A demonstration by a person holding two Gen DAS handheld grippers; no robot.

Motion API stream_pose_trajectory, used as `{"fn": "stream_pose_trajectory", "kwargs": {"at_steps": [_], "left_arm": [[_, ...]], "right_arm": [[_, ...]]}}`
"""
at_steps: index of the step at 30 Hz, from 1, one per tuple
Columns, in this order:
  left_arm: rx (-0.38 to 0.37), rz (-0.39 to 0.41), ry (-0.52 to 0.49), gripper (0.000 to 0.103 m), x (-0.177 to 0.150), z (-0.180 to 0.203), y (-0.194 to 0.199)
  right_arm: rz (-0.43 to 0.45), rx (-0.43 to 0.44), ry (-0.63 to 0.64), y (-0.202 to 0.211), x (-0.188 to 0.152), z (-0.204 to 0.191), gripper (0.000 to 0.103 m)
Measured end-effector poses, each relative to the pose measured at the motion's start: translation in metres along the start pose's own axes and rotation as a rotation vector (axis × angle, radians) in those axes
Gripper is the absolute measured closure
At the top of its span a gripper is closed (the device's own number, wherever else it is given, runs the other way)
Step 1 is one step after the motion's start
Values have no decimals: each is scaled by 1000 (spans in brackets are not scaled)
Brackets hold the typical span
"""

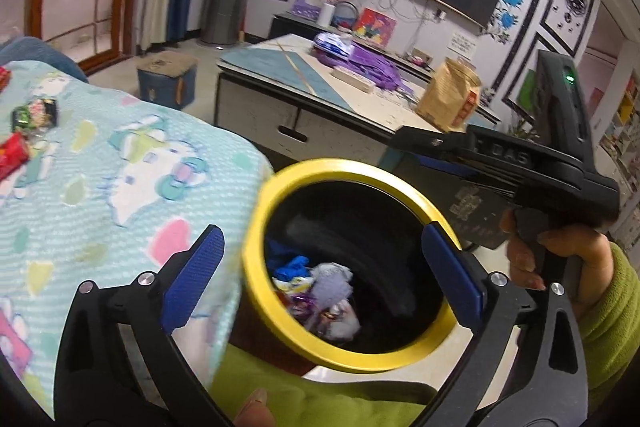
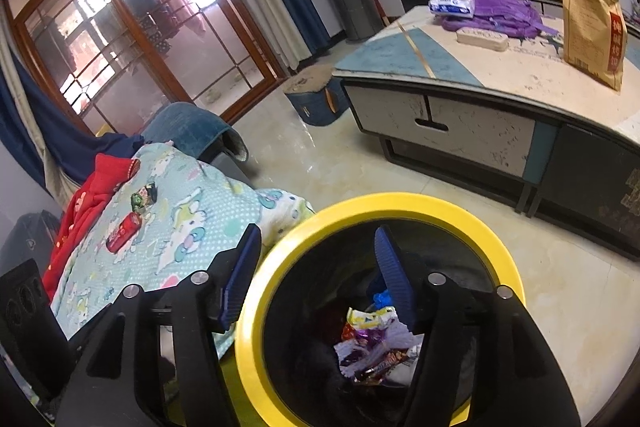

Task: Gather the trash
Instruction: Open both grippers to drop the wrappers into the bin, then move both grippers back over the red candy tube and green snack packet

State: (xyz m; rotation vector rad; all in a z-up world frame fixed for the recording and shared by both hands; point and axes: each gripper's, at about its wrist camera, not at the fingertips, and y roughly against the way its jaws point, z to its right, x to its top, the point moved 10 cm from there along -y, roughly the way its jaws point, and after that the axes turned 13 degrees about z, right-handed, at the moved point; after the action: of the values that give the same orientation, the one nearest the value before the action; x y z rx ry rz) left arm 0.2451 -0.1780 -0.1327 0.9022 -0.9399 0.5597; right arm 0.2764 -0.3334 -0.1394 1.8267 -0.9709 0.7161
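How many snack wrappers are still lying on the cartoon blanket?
2 that I can see: a red wrapper toward the near side of the cartoon blanket, and a green and black wrapper just beyond it. Others may be hidden among the folds or out of frame.

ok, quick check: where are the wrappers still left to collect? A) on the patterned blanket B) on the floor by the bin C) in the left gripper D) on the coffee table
A: a red wrapper and a green one lie on the patterned blanket, outside the yellow-rimmed bin.

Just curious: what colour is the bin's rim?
Bright yellow rim, clearest in the right wrist view.
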Motion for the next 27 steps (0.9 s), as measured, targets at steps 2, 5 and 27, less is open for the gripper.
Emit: {"fn": "stream_pose_trajectory", "kwargs": {"at_steps": [2, 5, 27], "left_arm": [[35, 21, -8, 12, 7, -11, 5], [83, 57, -11, 11, 17, -29, 15], [321, 166, 51, 11, 74, -166, 92]], "right_arm": [[13, 19, 24, 0, 3, -12, 39], [23, 48, 66, -2, 6, -34, 37], [2, 203, 202, -36, 10, -155, 32]]}}
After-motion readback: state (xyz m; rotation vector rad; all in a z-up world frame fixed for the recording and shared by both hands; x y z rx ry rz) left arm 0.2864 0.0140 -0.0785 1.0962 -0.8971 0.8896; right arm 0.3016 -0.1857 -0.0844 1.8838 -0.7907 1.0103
